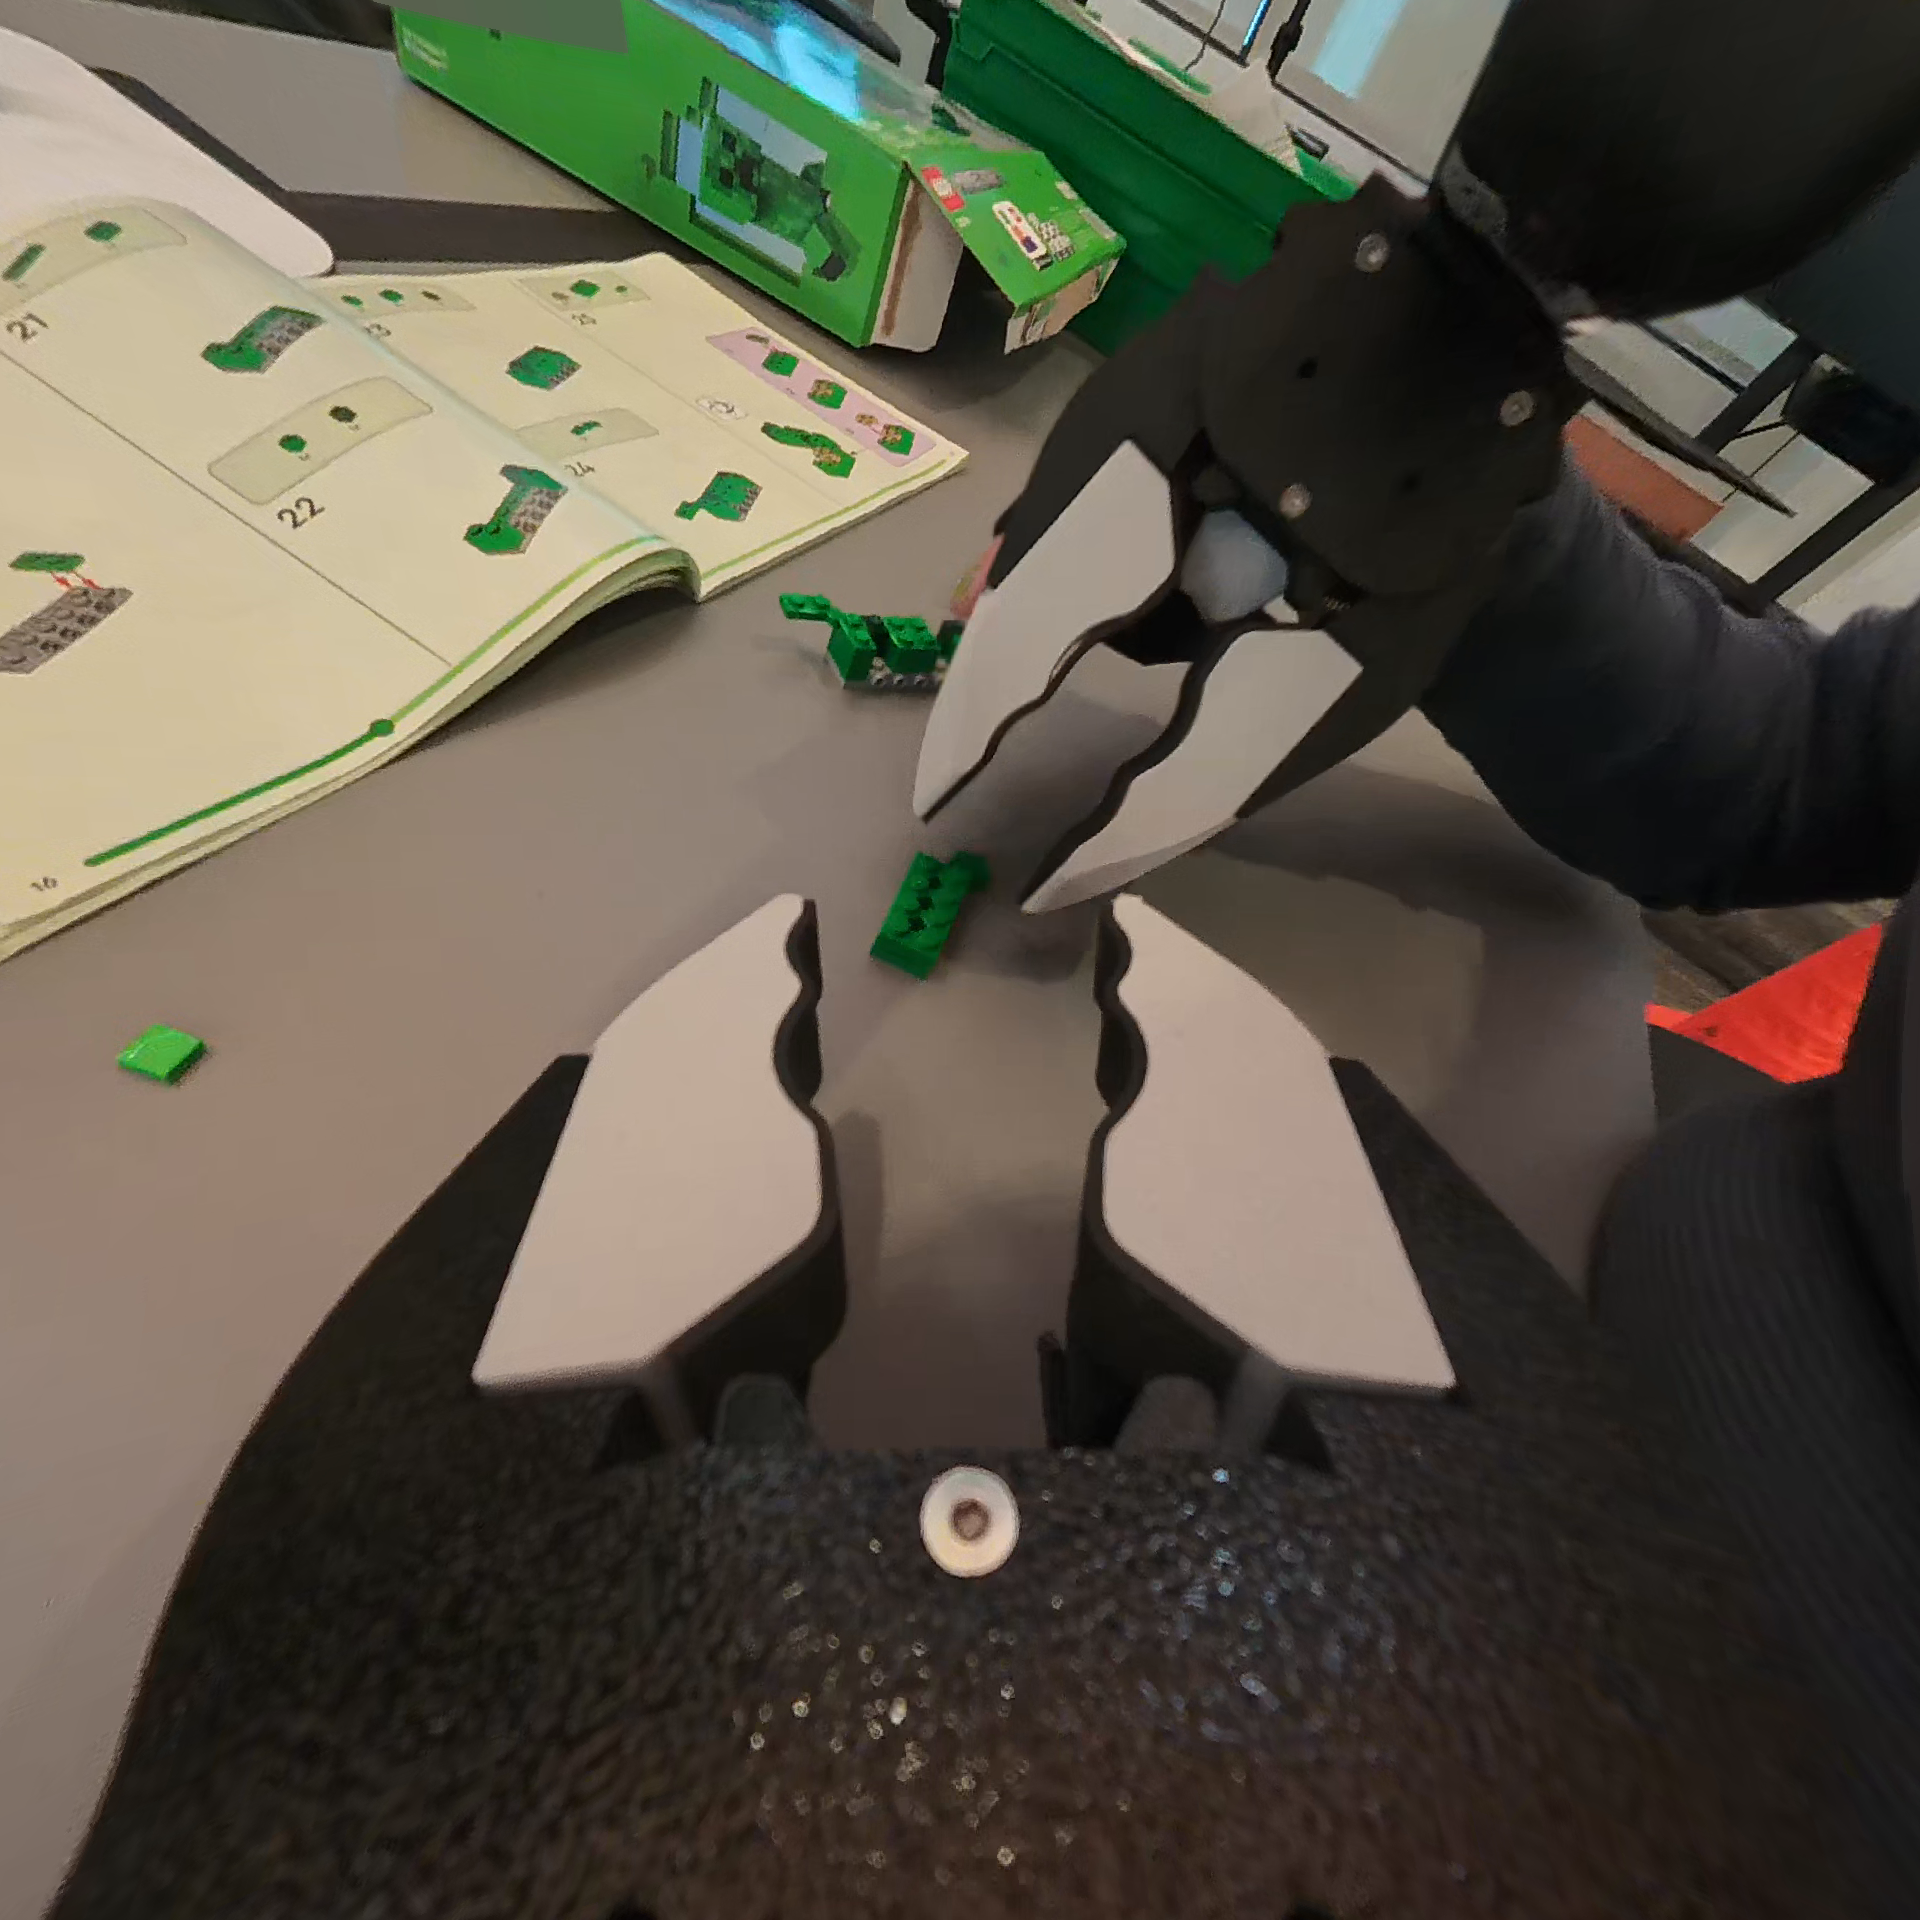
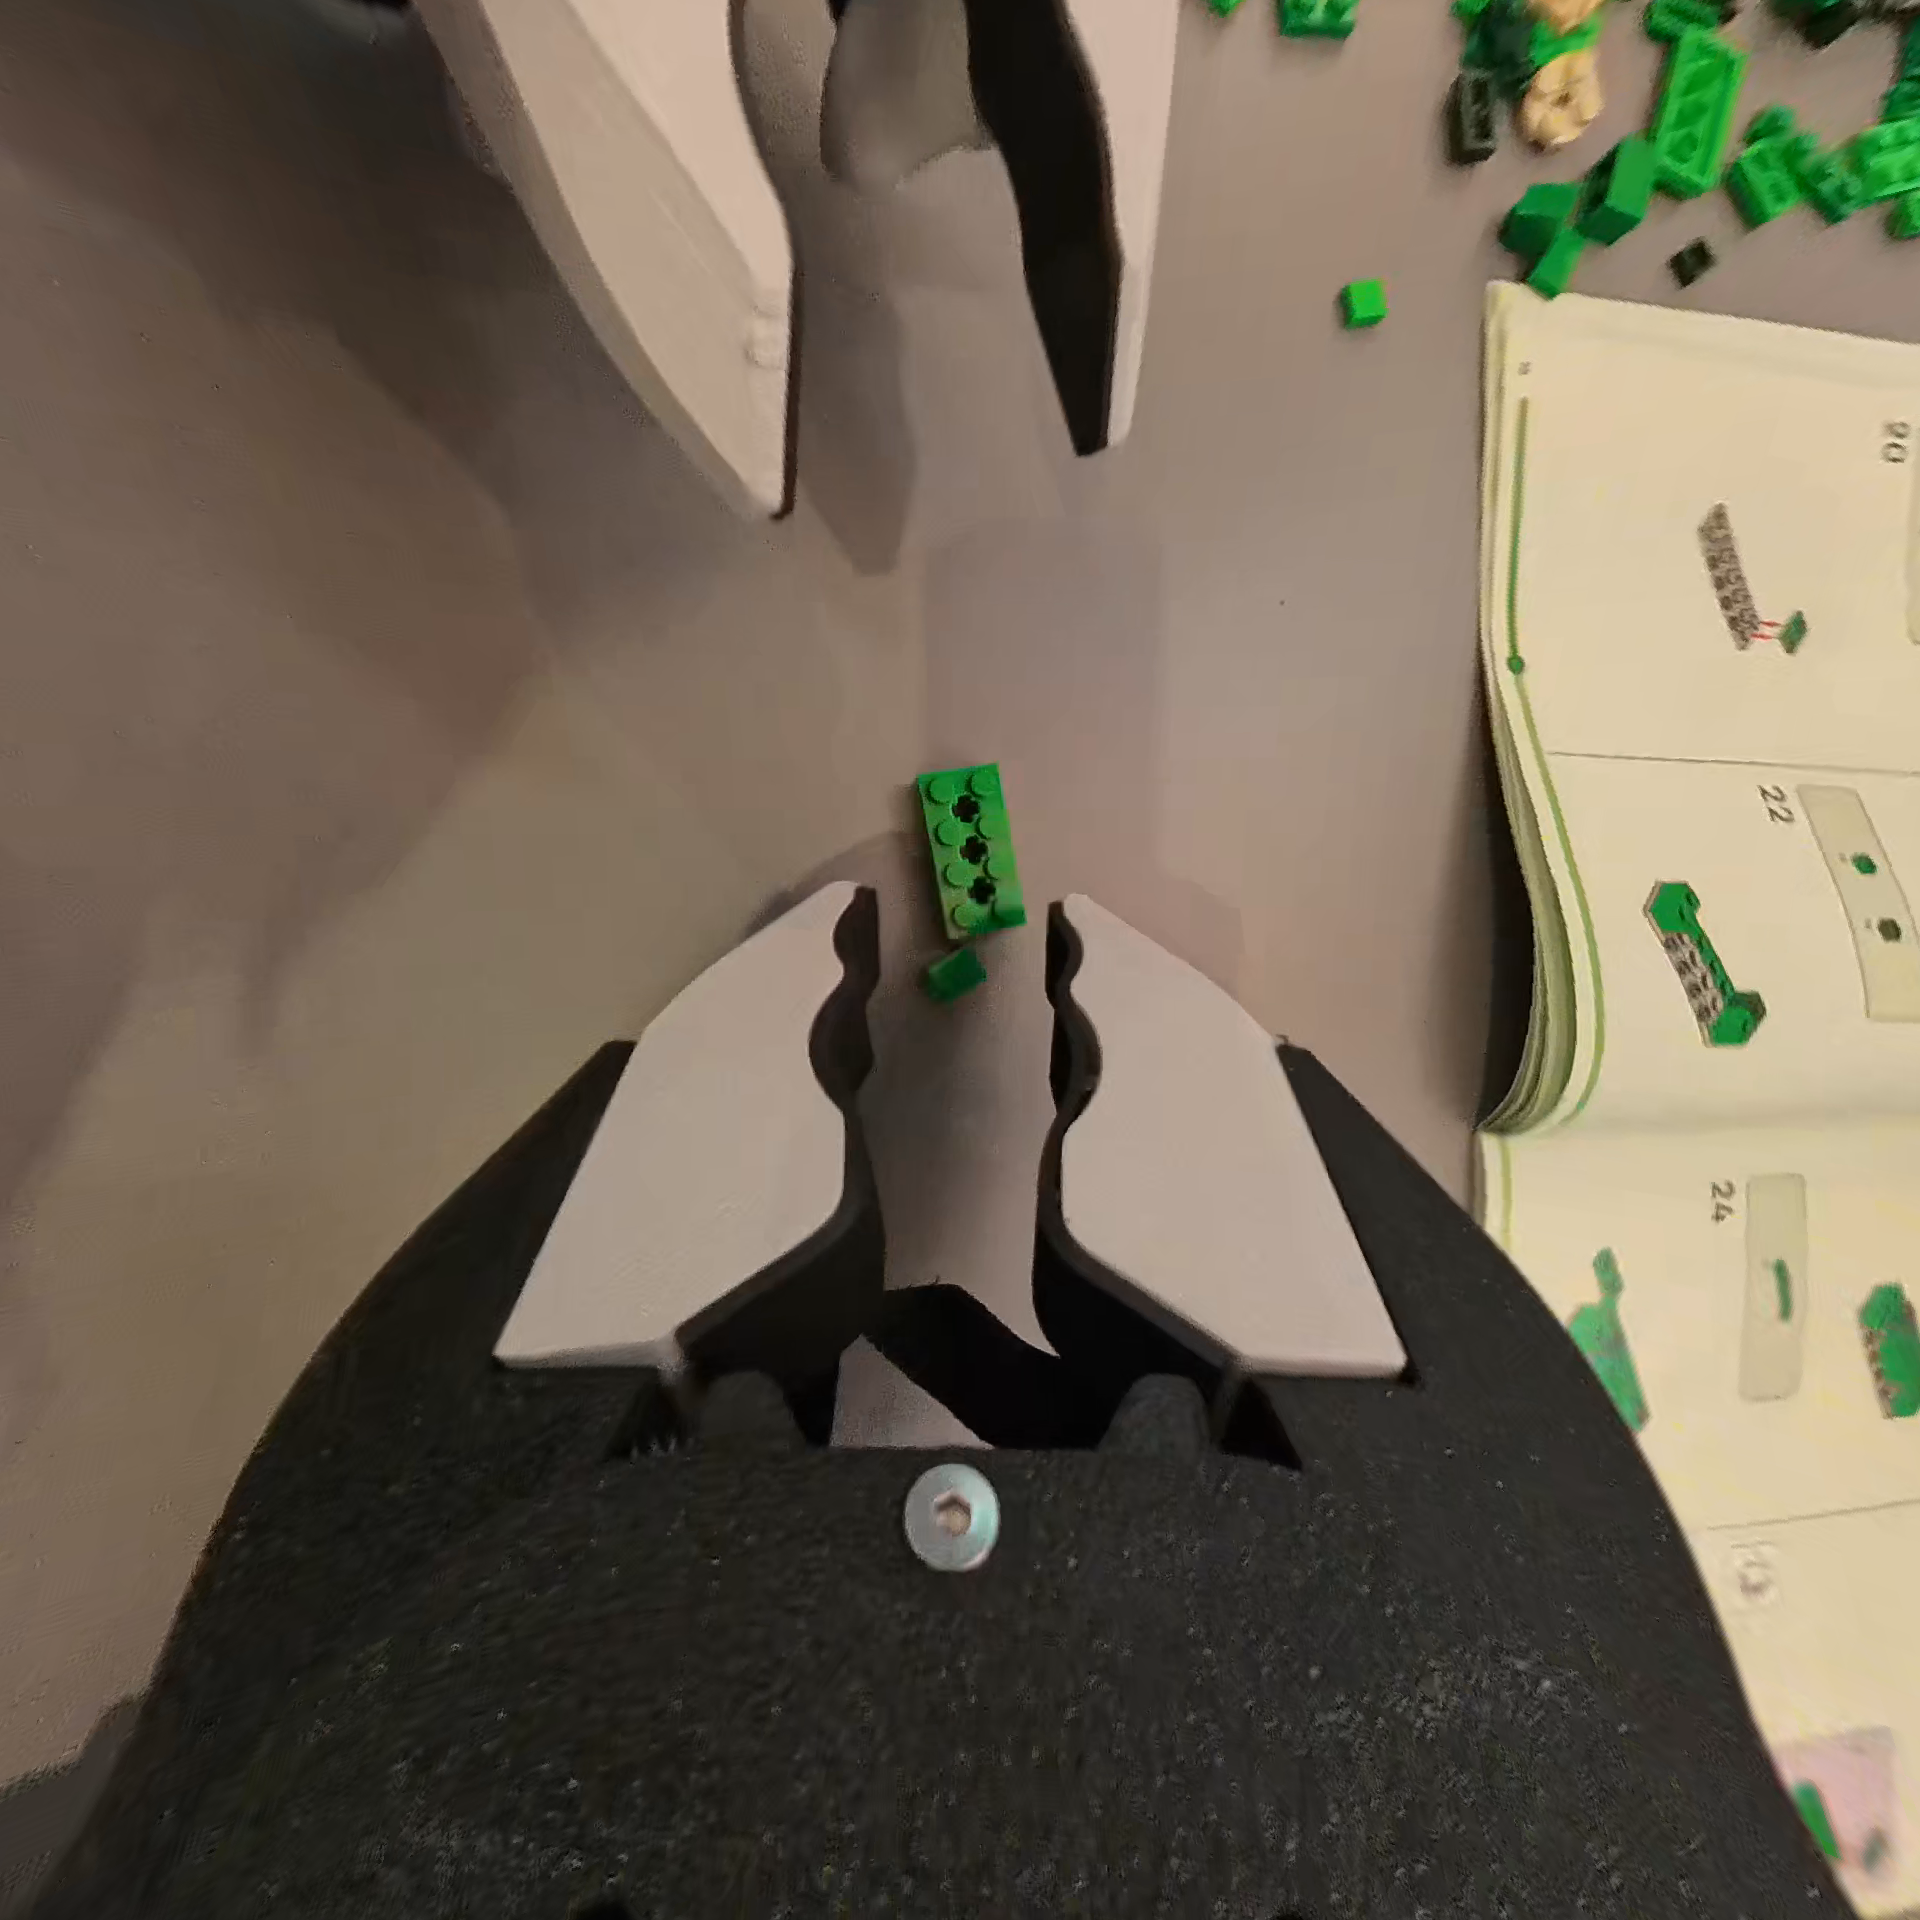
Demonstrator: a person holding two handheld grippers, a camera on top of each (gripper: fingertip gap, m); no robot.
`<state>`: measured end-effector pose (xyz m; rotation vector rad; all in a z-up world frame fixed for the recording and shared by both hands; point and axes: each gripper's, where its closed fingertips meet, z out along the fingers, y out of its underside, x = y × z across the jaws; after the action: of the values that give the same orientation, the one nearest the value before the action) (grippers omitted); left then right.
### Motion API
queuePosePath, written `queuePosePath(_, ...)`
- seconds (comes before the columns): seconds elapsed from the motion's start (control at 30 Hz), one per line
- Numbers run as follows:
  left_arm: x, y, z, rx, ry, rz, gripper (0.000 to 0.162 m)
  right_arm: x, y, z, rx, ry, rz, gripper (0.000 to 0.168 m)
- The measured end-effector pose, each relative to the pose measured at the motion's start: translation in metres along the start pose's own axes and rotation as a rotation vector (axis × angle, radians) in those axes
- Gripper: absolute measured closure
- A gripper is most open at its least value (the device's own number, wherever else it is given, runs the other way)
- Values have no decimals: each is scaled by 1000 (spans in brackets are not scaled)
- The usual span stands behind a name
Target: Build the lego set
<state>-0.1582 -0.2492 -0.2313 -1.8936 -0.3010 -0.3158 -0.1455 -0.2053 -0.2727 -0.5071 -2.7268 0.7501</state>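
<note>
Both my left claw and right claw gape empty over the green brick lying mid-tabletop.

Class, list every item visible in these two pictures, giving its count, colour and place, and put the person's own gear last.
Table: one, grey, under everything.
Holed brick: one, green, flat on the table between both grippers.
Small piece: one, green, beside the holed brick's near end.
Tile: one, green, alone near the booklet.
Assembly: one, green on grey, past the booklet.
Loose pile: many, mostly green, some black and tan, by the booklet's far edge.
Booklet: one, pale, open.
Box: one, green, behind the booklet.
Left gripper: one, black and grey, open, empty.
Right gripper: one, same colours, open, empty.
Sleeve: dark, behind the right gripper.
</note>
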Motion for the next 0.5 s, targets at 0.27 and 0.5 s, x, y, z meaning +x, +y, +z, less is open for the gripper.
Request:
queuePosePath(0.27,-10,10,16,-97,-37,100,109,22,6,-46,493,238,123,140)
queuePosePath(0.5,-10,27,37,-248,-6,162,113,38,9,-77,772,382,189,146)
